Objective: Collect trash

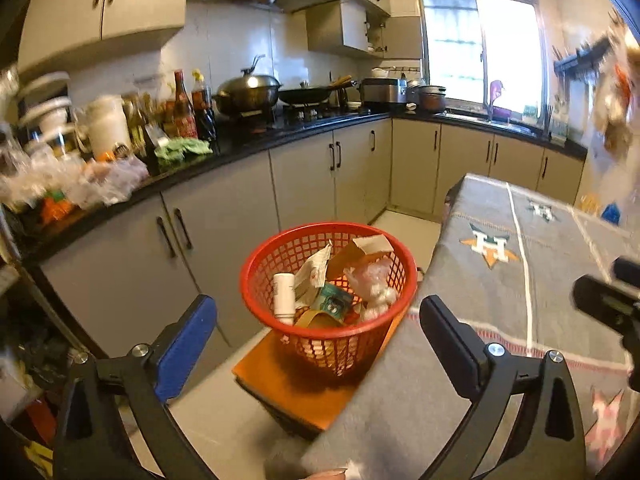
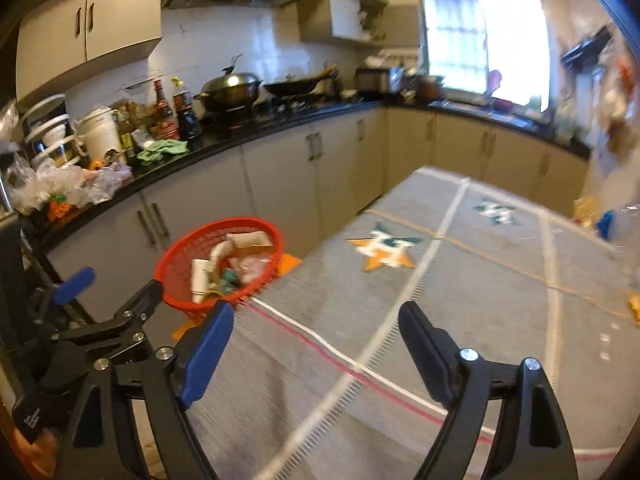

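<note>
Both the left gripper (image 1: 318, 328) and right gripper (image 2: 316, 338) stood with fingers apart and empty, while the red basket (image 1: 256, 276) looked light and stiff, best gripped at its rim.

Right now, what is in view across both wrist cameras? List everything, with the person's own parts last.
basket: one, red mesh, on an orange stool beside the table
trash in basket: several pieces, including a white tube, paper packets, cardboard and clear plastic
stool: one, orange top, under the basket
table: one, covered in grey cloth with star logos; a small orange scrap at its right edge, too blurred to identify
counter: one, black, with bottles, a wok, pots, a green cloth and bags
cabinets: grey, below and above the counter
window: one, bright, far wall
left gripper: fingers wide open, nothing between them
right gripper: fingers wide open, nothing between them
</note>
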Available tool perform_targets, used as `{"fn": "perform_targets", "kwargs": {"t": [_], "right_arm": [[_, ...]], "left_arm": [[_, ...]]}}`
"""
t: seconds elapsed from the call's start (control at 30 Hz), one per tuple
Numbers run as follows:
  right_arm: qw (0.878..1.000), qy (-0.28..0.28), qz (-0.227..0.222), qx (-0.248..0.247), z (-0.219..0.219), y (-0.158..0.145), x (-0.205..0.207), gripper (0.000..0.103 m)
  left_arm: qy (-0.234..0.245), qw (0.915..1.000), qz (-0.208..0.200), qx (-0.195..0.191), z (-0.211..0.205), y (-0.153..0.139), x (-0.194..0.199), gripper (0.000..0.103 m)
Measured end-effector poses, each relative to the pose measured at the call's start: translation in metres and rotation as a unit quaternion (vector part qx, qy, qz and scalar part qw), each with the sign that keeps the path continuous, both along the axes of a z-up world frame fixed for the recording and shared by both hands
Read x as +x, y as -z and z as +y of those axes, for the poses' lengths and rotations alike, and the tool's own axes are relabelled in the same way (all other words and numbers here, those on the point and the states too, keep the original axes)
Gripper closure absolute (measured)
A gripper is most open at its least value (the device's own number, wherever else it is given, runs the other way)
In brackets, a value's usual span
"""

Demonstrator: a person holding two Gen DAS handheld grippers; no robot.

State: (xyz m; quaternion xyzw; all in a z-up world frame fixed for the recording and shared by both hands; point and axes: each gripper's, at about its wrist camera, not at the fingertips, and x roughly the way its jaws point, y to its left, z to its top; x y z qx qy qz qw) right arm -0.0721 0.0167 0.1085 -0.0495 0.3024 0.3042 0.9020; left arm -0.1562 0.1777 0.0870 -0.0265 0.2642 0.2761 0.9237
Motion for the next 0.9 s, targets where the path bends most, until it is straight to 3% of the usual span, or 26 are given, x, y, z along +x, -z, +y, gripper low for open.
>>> {"fn": "perform_targets", "kwargs": {"t": [0.2, 0.5, 0.9], "right_arm": [[0.998, 0.05, -0.04, -0.011, -0.036, 0.004, -0.037, 0.008], [0.997, 0.072, -0.02, -0.017, -0.058, 0.019, -0.063, 0.008], [0.994, 0.099, -0.012, -0.039, -0.072, 0.031, -0.078, 0.007]], "left_arm": [[0.02, 0.9998, 0.004, -0.004, -0.025, 0.015, -0.015, 0.0], [0.013, 0.9992, 0.004, 0.036, -0.045, 0.02, -0.038, 0.0], [0.01, 0.9997, -0.005, 0.023, -0.047, 0.028, -0.048, 0.0]]}}
